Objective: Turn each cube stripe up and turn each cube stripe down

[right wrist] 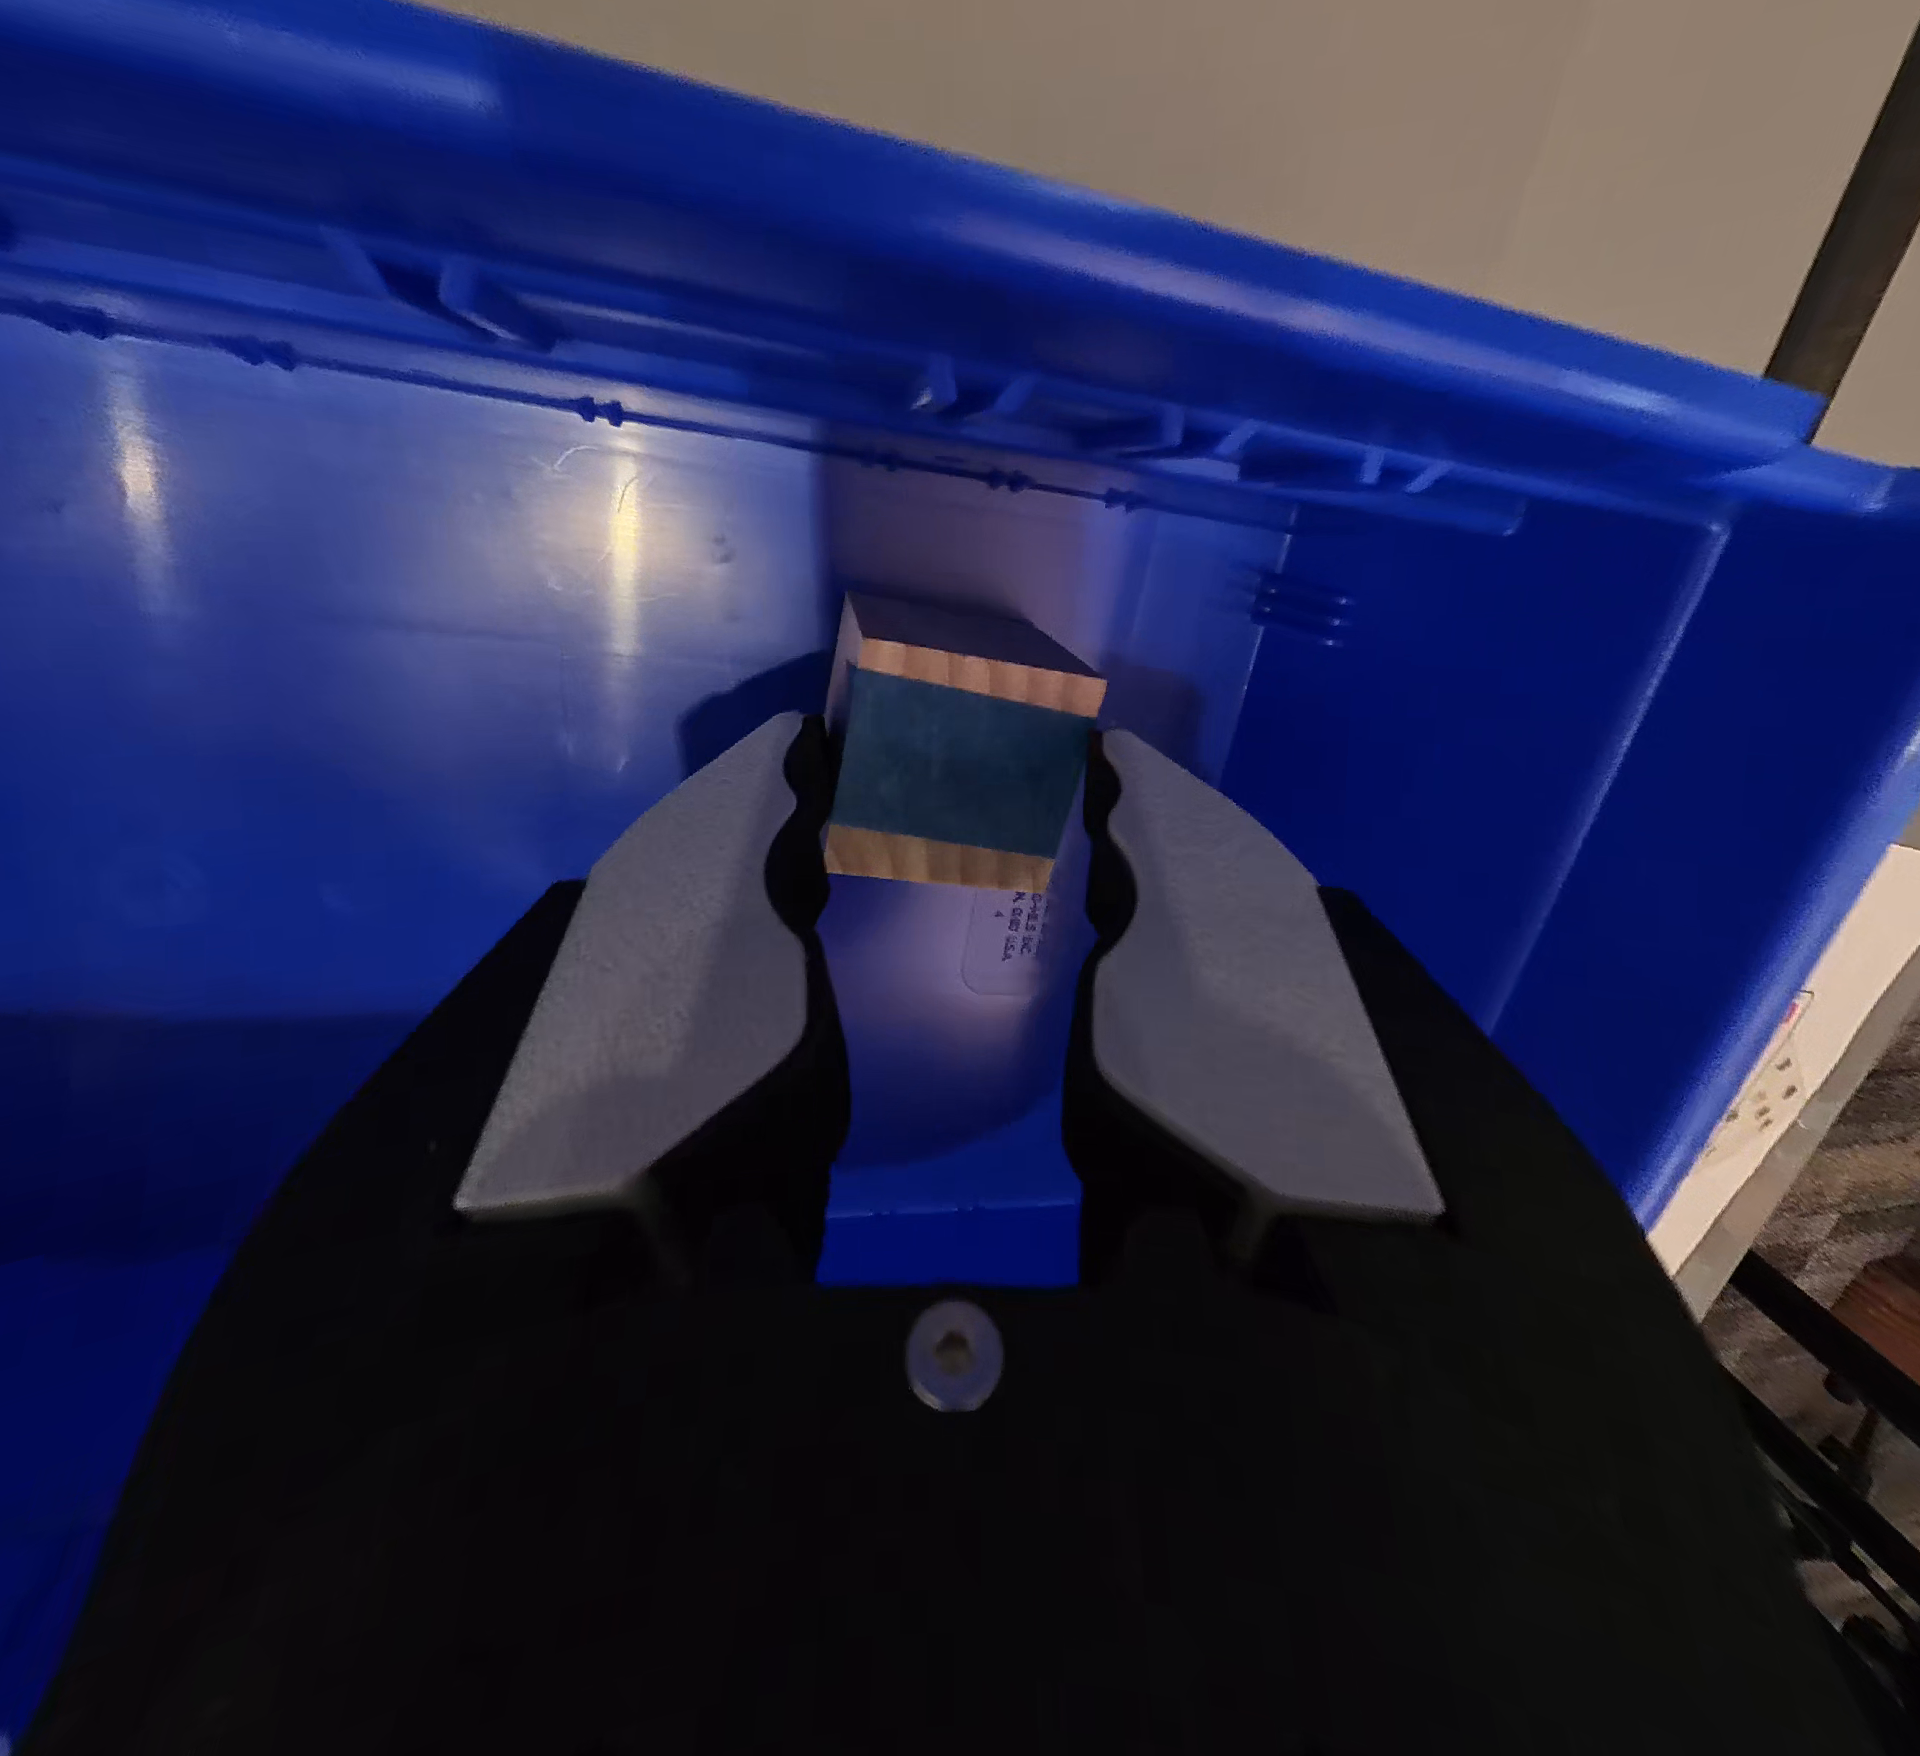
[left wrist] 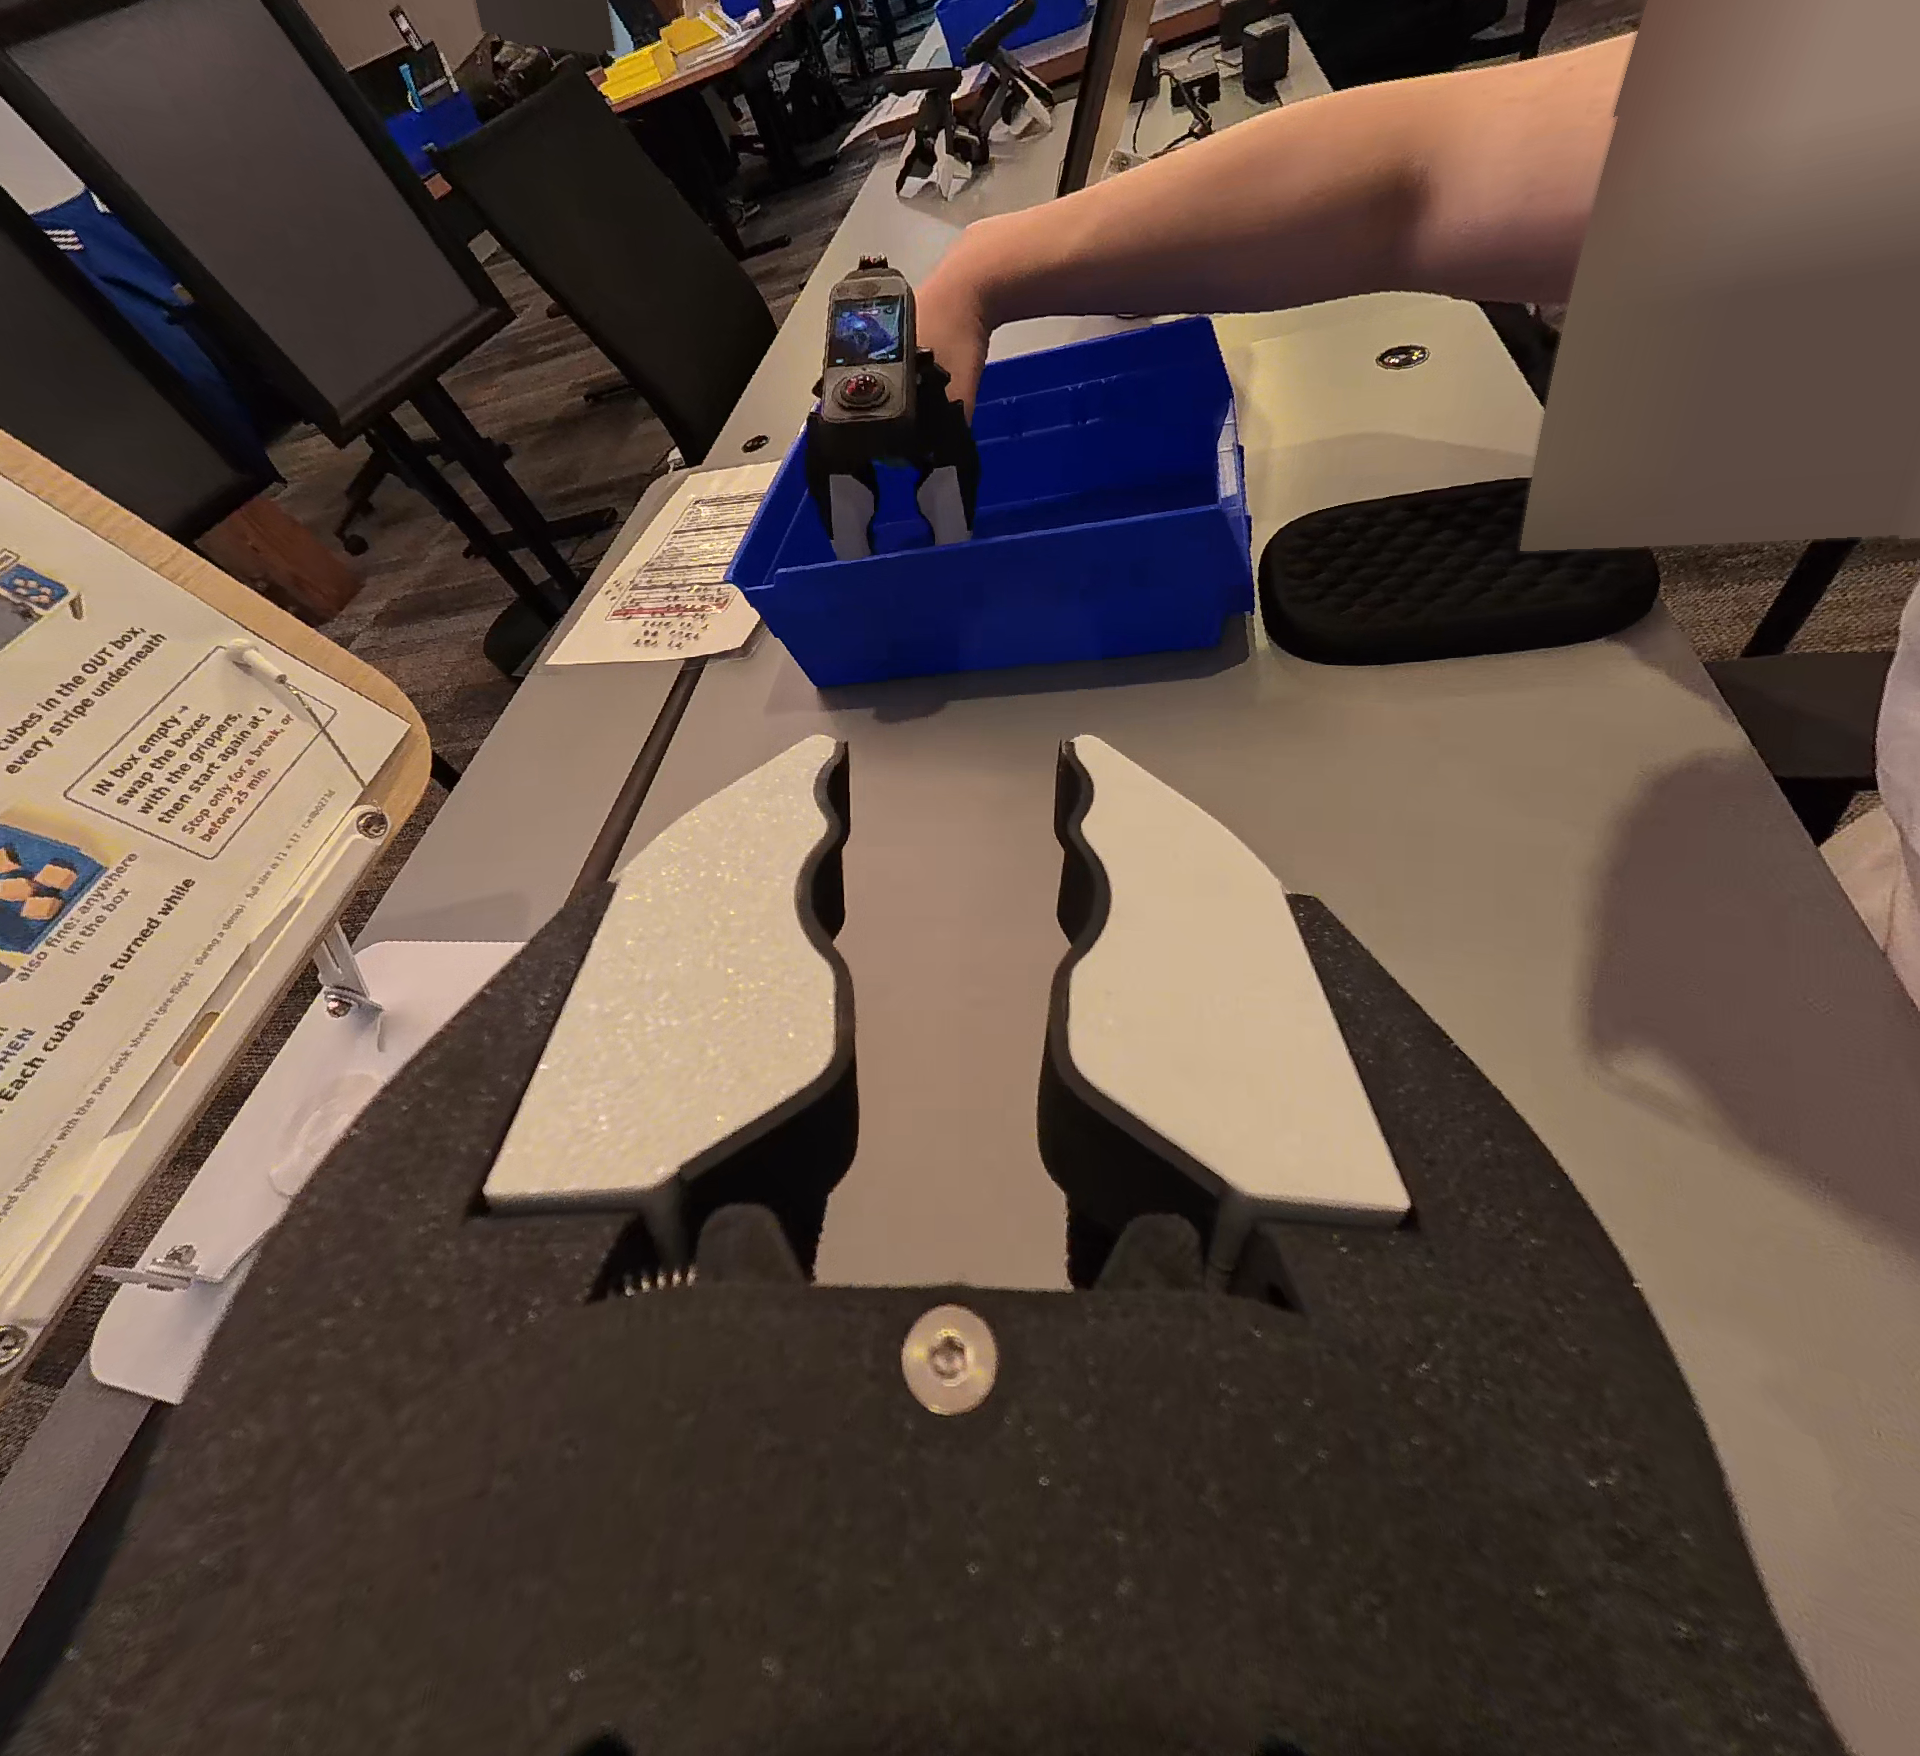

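A wooden cube [right wrist: 961,776] with a blue stripe across the face towards the camera sits between the tips of my right gripper [right wrist: 951,740], inside a blue bin [right wrist: 416,667] near its far wall. Both fingertips touch the cube's sides. In the left wrist view the right gripper [left wrist: 902,511] reaches down into the left end of the same blue bin [left wrist: 997,605], held by a bare arm [left wrist: 1299,189]. My left gripper [left wrist: 951,771] is open and empty, low over the grey table [left wrist: 1351,823] in front of the bin. The bin's other contents are hidden.
A slanted board with an instruction sheet [left wrist: 156,823] stands at the left table edge. A printed sheet [left wrist: 686,574] lies left of the bin and a black padded rest [left wrist: 1455,563] lies right of it. Chairs and dark panels stand beyond the table's left side.
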### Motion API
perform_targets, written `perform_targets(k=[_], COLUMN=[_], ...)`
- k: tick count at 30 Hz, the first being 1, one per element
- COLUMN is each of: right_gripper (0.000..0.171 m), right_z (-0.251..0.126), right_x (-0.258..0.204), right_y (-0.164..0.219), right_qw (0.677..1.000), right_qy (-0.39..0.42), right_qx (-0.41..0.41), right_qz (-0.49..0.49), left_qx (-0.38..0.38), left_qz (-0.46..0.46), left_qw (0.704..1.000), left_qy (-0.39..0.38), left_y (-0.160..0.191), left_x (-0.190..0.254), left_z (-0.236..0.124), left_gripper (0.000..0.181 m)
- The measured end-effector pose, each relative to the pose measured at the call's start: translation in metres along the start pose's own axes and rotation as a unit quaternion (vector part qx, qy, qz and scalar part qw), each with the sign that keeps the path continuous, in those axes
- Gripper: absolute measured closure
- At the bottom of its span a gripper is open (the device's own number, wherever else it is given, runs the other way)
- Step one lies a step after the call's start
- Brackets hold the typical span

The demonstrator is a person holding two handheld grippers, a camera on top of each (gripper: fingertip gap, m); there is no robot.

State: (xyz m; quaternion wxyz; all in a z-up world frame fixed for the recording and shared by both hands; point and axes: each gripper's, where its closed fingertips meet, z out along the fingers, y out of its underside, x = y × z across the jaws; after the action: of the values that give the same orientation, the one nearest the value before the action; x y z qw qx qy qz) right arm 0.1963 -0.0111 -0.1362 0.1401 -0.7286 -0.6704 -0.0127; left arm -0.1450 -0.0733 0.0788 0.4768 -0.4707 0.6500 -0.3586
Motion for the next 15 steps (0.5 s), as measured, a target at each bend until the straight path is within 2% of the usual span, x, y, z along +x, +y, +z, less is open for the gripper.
perform_targets(k=[4, 9, 13, 15], right_gripper=[0.124, 0.116, 0.114, 0.114], right_z=[0.0, -0.011, -0.038, -0.061], right_x=[0.001, 0.005, 0.006, 0.014], right_y=[0.001, -0.001, -0.014, -0.027], right_qw=[1.0, 0.999, 0.997, 0.992], right_qy=[0.007, 0.036, 0.071, 0.116], right_qx=[-0.006, -0.016, 0.007, 0.042], right_qz=[-0.008, -0.016, 0.001, 0.021], left_qx=[-0.001, 0.001, 0.009, 0.011], left_qz=[0.001, -0.008, 0.0, 0.006], left_qw=[1.0, 1.0, 1.0, 1.0], left_qy=[-0.004, -0.009, -0.014, -0.023], left_y=[0.001, 0.002, -0.005, -0.009], left_x=[-0.002, -0.006, -0.004, -0.005], left_z=[0.0, -0.004, -0.01, -0.015], left_gripper=[0.144, 0.143, 0.143, 0.143])
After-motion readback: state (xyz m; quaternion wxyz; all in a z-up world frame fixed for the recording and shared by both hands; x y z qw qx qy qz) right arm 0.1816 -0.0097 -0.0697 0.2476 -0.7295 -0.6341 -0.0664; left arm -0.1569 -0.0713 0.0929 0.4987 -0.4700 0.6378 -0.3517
